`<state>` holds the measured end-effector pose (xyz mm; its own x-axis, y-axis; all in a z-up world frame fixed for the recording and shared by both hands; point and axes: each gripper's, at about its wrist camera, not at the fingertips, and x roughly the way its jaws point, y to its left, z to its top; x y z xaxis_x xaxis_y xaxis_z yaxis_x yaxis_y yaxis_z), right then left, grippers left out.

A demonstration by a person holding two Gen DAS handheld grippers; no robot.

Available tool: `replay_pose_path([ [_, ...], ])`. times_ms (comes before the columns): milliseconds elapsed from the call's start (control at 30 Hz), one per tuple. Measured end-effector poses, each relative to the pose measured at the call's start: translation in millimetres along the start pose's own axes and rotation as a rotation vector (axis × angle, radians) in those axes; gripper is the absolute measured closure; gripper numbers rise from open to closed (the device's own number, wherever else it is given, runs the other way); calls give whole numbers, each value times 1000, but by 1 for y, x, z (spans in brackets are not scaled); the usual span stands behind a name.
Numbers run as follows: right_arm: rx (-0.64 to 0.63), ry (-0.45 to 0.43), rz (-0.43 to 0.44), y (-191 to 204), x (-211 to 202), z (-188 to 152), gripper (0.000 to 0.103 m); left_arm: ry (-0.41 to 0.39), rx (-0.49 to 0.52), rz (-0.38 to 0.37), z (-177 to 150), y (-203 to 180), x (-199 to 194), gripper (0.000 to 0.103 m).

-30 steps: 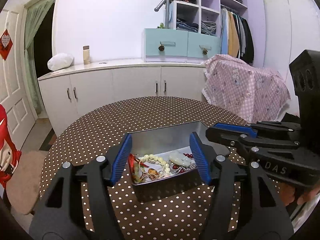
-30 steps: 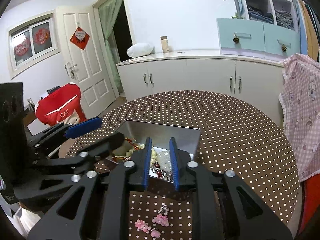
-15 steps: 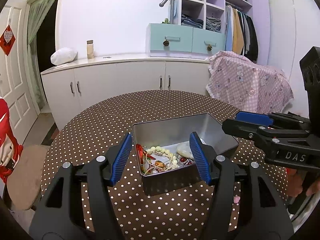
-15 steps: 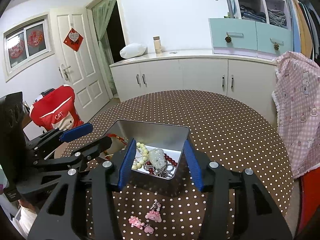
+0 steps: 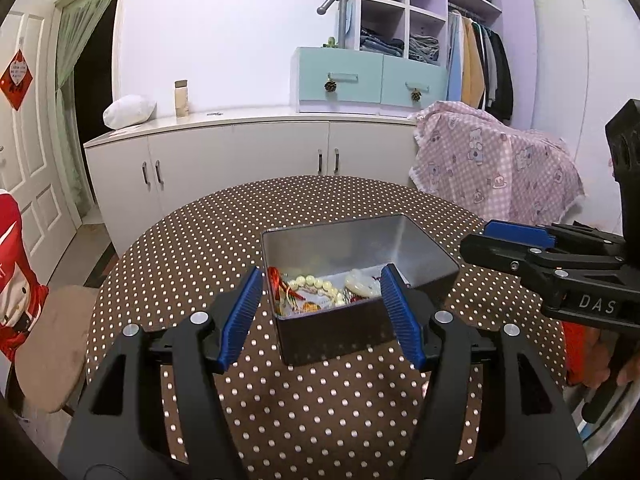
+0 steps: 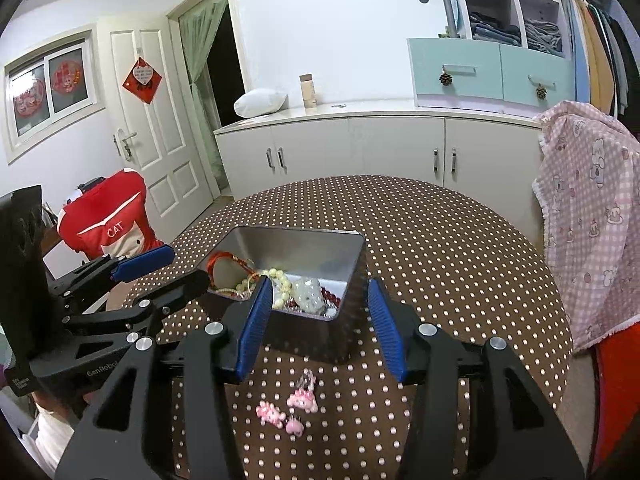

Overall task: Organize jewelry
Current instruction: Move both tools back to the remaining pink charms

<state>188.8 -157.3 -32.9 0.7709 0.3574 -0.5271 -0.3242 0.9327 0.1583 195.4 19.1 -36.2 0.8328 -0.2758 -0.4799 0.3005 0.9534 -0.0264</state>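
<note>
An open metal tin [image 5: 416,256] [image 6: 352,280] stands on the round polka-dot table. It holds a cream bead bracelet [image 5: 316,285] [image 6: 280,280], a red cord piece [image 5: 280,280] [image 6: 224,258], a pale jade pendant [image 5: 362,285] [image 6: 306,294] and dark red beads. Small pink charms [image 6: 286,410] lie on the cloth in front of the tin. My left gripper [image 5: 322,316] is open and empty, just in front of the tin. My right gripper [image 6: 320,322] is open and empty, at the tin's near right corner, above the charms.
The brown dotted tablecloth [image 5: 192,252] [image 6: 440,248] covers the round table. A stool [image 5: 44,344] stands at the left. A chair with a red cover [image 6: 108,224] and a pink checked cloth [image 6: 588,216] flank the table. White cabinets [image 5: 240,152] stand behind.
My right gripper's jaws have opened from nearly shut to wide. Both grippers have pulled back a little from the tin, and the pink charms show more fully.
</note>
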Motion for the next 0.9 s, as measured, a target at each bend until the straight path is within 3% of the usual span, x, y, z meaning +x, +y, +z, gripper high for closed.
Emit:
replay_pose_path([
  [333, -18, 29, -8, 6, -12, -30, 56, 34, -5, -5, -20, -6, -12, 40],
  [600, -7, 97, 16, 9, -4, -57, 72, 74, -20, -7, -36, -6, -16, 40],
  [900, -29, 152, 26, 17, 5, -76, 82, 108, -56, 4, -50, 2, -18, 40],
])
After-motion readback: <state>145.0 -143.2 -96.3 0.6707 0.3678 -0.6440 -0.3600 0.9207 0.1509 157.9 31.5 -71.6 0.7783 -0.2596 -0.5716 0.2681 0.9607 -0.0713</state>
